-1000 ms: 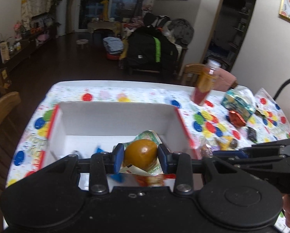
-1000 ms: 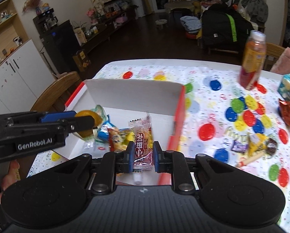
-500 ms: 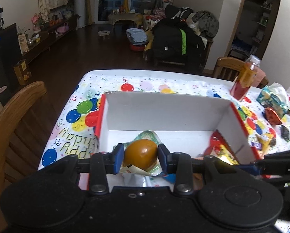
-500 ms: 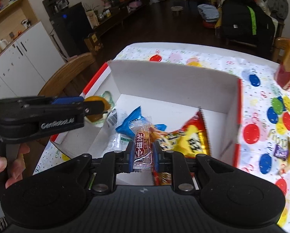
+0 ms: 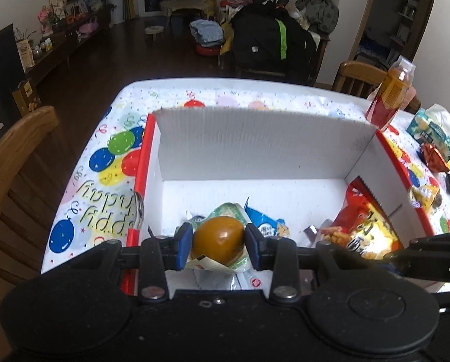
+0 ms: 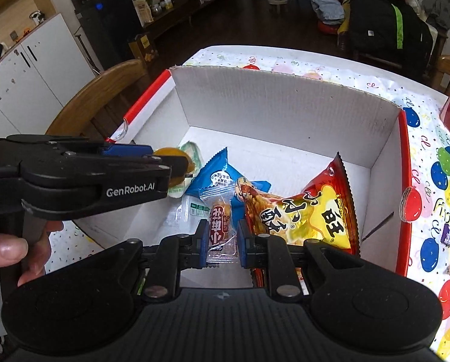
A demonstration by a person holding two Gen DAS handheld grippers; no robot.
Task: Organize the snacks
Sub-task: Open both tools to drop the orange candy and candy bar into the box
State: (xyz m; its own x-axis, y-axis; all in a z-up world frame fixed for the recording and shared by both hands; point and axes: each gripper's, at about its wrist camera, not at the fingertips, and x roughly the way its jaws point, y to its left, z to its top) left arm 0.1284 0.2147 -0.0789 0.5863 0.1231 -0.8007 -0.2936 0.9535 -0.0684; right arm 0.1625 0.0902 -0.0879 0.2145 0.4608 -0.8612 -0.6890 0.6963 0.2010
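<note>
Left gripper (image 5: 218,246) clenched on an egg pack (image 5: 218,238) — held over the near left part of the box (image 5: 255,147). Right gripper (image 6: 222,239) clenched on a sausage pack (image 6: 220,226), held over the near edge of the box, just beside a chips bag (image 6: 309,211) and a blue pack (image 6: 217,175) lying inside. On the desk (image 5: 98,187) right of the box — a bottle (image 5: 389,96) and loose snacks (image 5: 436,157).

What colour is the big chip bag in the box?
Red and yellow chip bag, clearest in the right wrist view.
</note>
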